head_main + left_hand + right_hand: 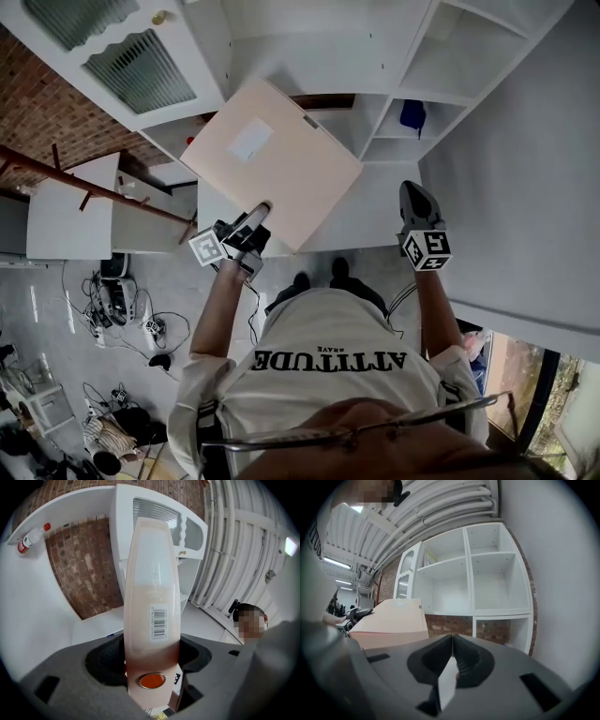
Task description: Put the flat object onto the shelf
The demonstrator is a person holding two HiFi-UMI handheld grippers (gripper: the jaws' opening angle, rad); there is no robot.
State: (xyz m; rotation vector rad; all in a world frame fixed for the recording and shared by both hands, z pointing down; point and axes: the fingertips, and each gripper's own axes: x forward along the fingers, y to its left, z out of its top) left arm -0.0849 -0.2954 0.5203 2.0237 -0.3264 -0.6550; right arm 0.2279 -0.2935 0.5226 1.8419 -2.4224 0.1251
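Note:
The flat object is a wide, thin, pale pink box (272, 164) with a white label, held out level in front of the white shelf unit (380, 141). My left gripper (249, 229) is shut on its near corner. In the left gripper view the box (152, 592) runs edge-on away from the left gripper (153, 658), showing a barcode and an orange round sticker. My right gripper (418, 202) hangs to the right of the box, shut with nothing in it. In the right gripper view the right gripper (452, 641) points at the shelf unit's (487, 581) open compartments, with the box (391, 618) at left.
A blue object (412, 113) sits in a small shelf cubby. A cabinet with ribbed glass doors (131, 61) stands to the left, against a brick wall (37, 112). A white wall (525, 187) closes the right side. Cables (122, 309) lie on the floor.

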